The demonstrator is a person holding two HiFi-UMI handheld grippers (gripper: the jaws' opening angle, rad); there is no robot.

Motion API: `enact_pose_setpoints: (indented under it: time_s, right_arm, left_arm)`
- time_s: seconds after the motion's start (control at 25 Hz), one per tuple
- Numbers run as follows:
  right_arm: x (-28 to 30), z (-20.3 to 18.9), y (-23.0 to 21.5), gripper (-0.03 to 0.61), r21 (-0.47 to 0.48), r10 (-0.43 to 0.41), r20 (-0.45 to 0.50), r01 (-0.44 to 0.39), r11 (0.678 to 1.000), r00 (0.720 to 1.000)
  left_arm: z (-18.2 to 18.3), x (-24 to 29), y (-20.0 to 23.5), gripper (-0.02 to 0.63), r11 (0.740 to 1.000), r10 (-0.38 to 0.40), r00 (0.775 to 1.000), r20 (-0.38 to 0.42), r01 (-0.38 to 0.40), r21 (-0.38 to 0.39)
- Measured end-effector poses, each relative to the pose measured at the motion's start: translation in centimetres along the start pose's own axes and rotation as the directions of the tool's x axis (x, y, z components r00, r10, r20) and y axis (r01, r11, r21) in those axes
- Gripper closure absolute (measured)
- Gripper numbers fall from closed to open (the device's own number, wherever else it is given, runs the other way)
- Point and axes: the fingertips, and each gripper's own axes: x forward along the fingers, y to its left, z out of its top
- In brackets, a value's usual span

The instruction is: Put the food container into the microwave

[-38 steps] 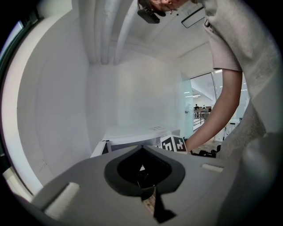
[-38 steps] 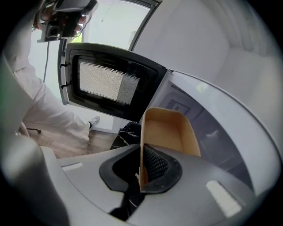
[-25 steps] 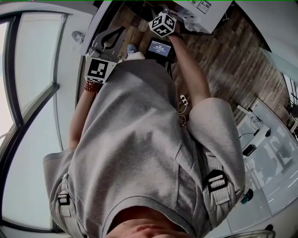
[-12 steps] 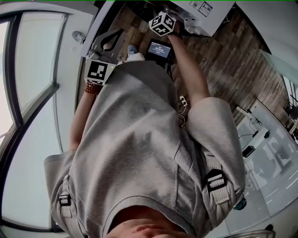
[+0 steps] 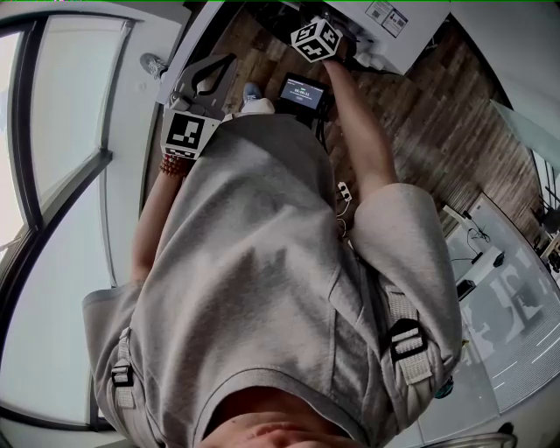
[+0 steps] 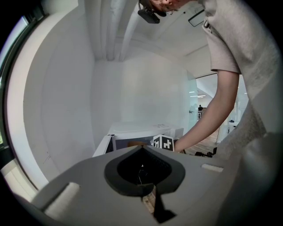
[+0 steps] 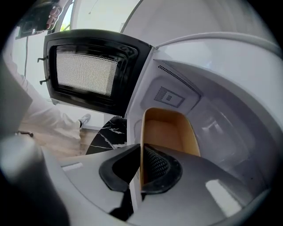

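In the right gripper view my right gripper (image 7: 140, 152) is shut on the rim of a tan food container (image 7: 170, 132). The container stands on edge between the jaws, inside the white cavity of the microwave (image 7: 212, 92). The microwave's black door (image 7: 88, 70) hangs open to the left. The head view shows the right gripper's marker cube (image 5: 315, 39) up against the microwave (image 5: 394, 22); its jaws are hidden there. My left gripper (image 5: 229, 59) is held back at the left. Its jaws (image 6: 142, 149) are closed with nothing between them, pointing toward the distant microwave (image 6: 141, 132).
My own grey shirt (image 5: 262, 280) fills most of the head view. A small screen device (image 5: 303, 92) hangs at waist height. Below are a wooden floor (image 5: 420, 114) and a black marbled round surface (image 7: 108, 132). A white wall (image 6: 66, 110) rises on the left.
The right gripper's marker cube has shifted slightly up and right, closer to the microwave. The left gripper has stayed almost still.
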Motion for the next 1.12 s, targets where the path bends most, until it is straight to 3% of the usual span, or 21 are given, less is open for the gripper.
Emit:
enact_pose_setpoints:
  time_s: [1.12]
  right_arm:
    - [2.1, -1.2, -1.0, 0.549, -0.042, -0.008, -0.042, 0.006, 0.999, 0.999]
  left_arm:
    - [-0.8, 0.0, 0.6, 0.612, 1.0, 0.019, 1.0, -0.016, -0.019, -0.006]
